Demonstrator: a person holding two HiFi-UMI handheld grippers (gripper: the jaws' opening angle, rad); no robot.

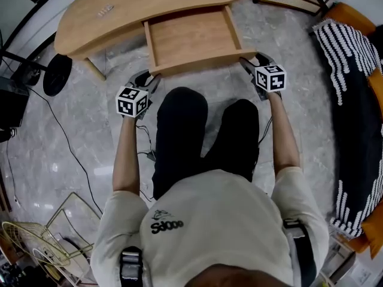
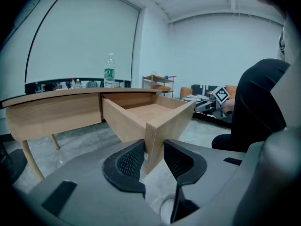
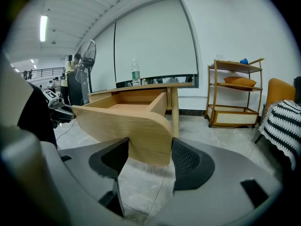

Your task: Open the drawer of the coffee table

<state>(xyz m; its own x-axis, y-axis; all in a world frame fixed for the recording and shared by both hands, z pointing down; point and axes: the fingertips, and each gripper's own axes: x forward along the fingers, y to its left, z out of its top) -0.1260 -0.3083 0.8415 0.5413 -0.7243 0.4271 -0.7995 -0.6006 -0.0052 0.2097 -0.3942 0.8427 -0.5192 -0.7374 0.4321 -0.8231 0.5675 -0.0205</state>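
Observation:
The light wooden coffee table point(image 1: 114, 11) has its drawer point(image 1: 191, 37) pulled well out toward me, and the drawer is empty inside. My left gripper point(image 1: 151, 79) is shut on the left end of the drawer front point(image 2: 157, 135), with the wood clamped between its ribbed pads point(image 2: 131, 161). My right gripper point(image 1: 250, 63) is shut on the rounded right end of the drawer front point(image 3: 141, 131), one pad on each face. Both grippers point slightly downward at the drawer's front corners. A water bottle point(image 2: 109, 70) stands on the tabletop.
My knees point(image 1: 203, 130) sit between the two grippers, just in front of the drawer. A striped cushion point(image 1: 344, 58) on a dark sofa lies to the right. A wooden shelf point(image 3: 233, 95) stands behind the table. A fan point(image 1: 30, 244) and cables point(image 1: 66, 142) occupy the floor on the left.

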